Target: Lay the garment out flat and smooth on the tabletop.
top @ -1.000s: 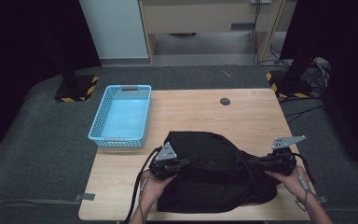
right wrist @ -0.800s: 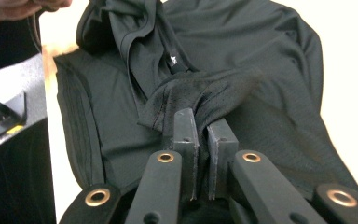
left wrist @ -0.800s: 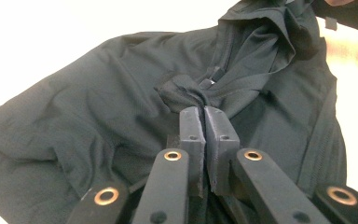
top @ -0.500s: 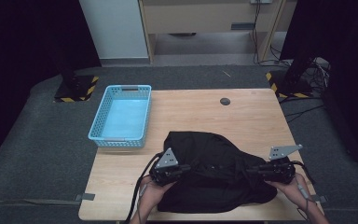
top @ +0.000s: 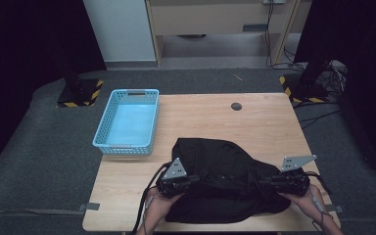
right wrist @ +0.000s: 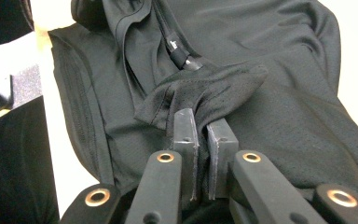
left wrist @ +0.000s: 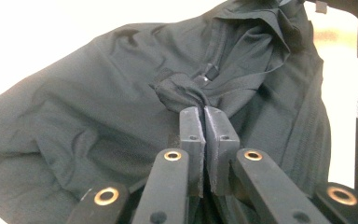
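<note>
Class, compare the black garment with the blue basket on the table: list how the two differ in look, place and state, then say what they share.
The black garment is soft, dark and crumpled; the blue basket is rigid, pale and perforated. The garment lies at the near edge of the table; the basket sits at its far left corner. The left gripper and right gripper each pinch a fold of the garment; the basket is untouched and empty. Both rest on the wooden table.

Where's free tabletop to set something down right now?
Bare table runs between the blue basket and the small dark disc, and on right of the disc. The near edge is crowded: black garment, left gripper, right gripper.
</note>
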### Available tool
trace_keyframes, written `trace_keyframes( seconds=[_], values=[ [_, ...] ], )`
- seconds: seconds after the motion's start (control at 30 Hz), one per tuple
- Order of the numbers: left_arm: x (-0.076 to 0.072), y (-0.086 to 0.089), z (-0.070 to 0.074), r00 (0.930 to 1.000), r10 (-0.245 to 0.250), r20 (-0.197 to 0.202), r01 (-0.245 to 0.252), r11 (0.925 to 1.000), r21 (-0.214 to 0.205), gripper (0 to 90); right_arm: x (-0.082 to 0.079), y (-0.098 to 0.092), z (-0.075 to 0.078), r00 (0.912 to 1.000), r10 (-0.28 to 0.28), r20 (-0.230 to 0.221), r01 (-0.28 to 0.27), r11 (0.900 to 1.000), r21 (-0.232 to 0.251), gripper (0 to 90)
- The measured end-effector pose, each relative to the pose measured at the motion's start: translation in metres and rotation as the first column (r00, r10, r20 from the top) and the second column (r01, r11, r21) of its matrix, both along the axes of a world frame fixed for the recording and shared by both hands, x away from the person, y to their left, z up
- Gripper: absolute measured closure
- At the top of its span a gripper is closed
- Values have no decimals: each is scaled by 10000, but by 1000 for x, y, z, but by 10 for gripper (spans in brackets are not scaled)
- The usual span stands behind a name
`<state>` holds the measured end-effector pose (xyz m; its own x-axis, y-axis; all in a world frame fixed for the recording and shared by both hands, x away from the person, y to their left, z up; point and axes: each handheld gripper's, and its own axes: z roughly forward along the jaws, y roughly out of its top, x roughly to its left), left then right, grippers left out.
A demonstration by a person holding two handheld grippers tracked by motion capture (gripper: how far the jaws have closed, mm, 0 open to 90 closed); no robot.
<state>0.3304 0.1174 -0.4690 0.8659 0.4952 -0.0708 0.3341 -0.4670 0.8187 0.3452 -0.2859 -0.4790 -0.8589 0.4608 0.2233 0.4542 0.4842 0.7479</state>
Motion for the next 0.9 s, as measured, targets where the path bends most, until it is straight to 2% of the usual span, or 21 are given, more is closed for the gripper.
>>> trace_keyframes(
  seconds=[0.07, 0.13, 0.17, 0.2, 0.23, 0.27, 0.3, 0.33, 0.37, 0.4, 0.43, 0.47, 0.5, 0.53, 0.6, 0.7, 0.8, 0.83, 0.9],
  values=[
    [7, 0, -1, 9998, 196, -20, -196, 9997, -150, 866, 4, 0, 1, 10000, 28, -53, -28, 10000, -14, 849],
    [27, -4, -1, 9977, 667, 96, -667, 9978, -25, 868, 14, -1, 3, 10000, -39, -73, 39, 10000, -83, 852],
    [41, -6, 4, 9939, 1077, 250, -1074, 9941, -127, 870, 27, -2, 7, 9997, -207, -94, 207, 9998, -41, 857],
    [56, -8, 11, 9894, 1400, 384, -1388, 9898, -317, 871, 44, -2, 14, 9989, -437, 172, 439, 9990, -70, 859],
    [81, -12, 24, 9806, 1825, 719, -1796, 9827, -440, 870, 63, -2, 24, 9964, -688, 501, 697, 9974, -157, 859],
    [101, -16, 38, 9718, 2112, 1053, -2088, 9774, -328, 869, 95, -1, 43, 9865, -1260, 1043, 1315, 9902, -472, 858],
    [126, -22, 58, 9585, 2419, 1511, -2423, 9701, -165, 863, 121, -1, 60, 9707, -1853, 1531, 1981, 9775, -726, 846],
    [146, -27, 75, 9431, 2790, 1807, -2800, 9598, -206, 849, 150, -5, 85, 9346, -2883, 2086, 3037, 9517, -454, 784],
    [159, -29, 88, 9312, 3144, 1844, -3087, 9493, -595, 785, 169, -10, 105, 8931, -3884, 2269, 3889, 9202, 444, 665],
    [167, -31, 96, 9291, 3303, 1662, -3143, 9423, -1153, 671, 182, -13, 118, 8685, -4490, 2100, 4326, 8934, 1214, 599],
    [172, -33, 99, 9323, 3281, 1522, -3106, 9419, -1278, 567, 189, -11, 125, 8626, -4608, 2088, 4439, 8874, 1246, 558],
    [173, -36, 98, 9346, 3212, 1526, -3039, 9443, -1259, 530, 191, -8, 127, 8667, -4389, 2370, 4351, 8976, 712, 537],
    [173, -38, 95, 9372, 3153, 1490, -2980, 9460, -1274, 486, 191, -4, 124, 8755, -4157, 2464, 4208, 9065, 343, 519],
    [172, -41, 91, 9412, 3083, 1384, -2938, 9488, -1158, 417, 190, -1, 118, 8877, -3925, 2406, 4018, 9156, 112, 493],
    [164, -44, 80, 9527, 2730, 1335, -2605, 9599, -1038, 394, 183, 2, 103, 9078, -3474, 2349, 3653, 9302, -362, 469],
    [149, -47, 62, 9632, 2455, 1099, -2359, 9673, -929, 371, 164, 5, 77, 9333, -2885, 2136, 3171, 9416, -1137, 443],
    [130, -52, 43, 9724, 2139, 934, -2093, 9762, -566, 329, 142, 9, 56, 9561, -2236, 1896, 2580, 9488, -1820, 411],
    [124, -54, 37, 9749, 2018, 937, -1981, 9791, -472, 325, 135, 11, 50, 9617, -2042, 1831, 2396, 9503, -1989, 405],
    [115, -56, 28, 9780, 1879, 909, -1863, 9821, -259, 307, 122, 14, 41, 9676, -1703, 1866, 2110, 9508, -2267, 387]
  ],
)
